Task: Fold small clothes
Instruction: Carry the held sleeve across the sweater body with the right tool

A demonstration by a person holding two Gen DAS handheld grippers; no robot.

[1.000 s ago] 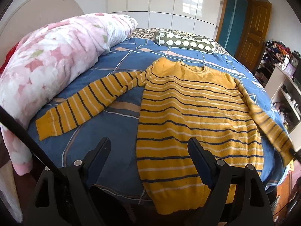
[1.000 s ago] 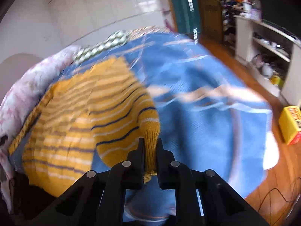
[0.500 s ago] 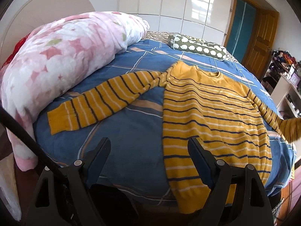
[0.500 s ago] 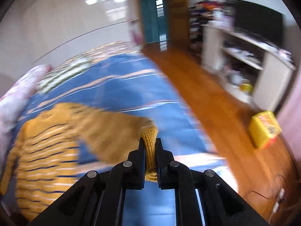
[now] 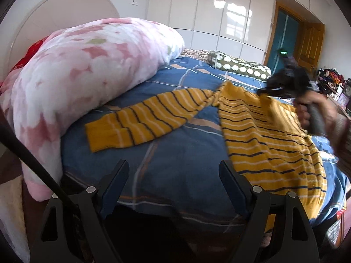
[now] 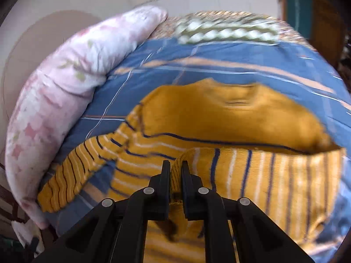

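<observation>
A yellow sweater [image 5: 258,135] with dark and white stripes lies flat on the blue bed [image 5: 175,175]. Its left sleeve [image 5: 142,120] stretches out toward the pink quilt. My left gripper [image 5: 173,171] is open and empty above the bed's near edge. My right gripper [image 6: 175,168] is shut on the cuff of the right sleeve [image 6: 263,171], which lies folded across the sweater's chest [image 6: 219,114]. The right gripper and the hand on it show blurred in the left wrist view [image 5: 285,83], over the sweater's neck.
A rolled pink floral quilt [image 5: 83,74] lies along the bed's left side. A green dotted pillow [image 5: 239,66] lies at the far end. A cluttered shelf [image 5: 333,87] and wooden door [image 5: 311,46] stand at right. A black rod [image 5: 33,164] crosses the lower left.
My right gripper has carried the right sleeve cuff from off the bed's right side inward over the sweater's chest. My left gripper has shifted left along the bed's edge, still open.
</observation>
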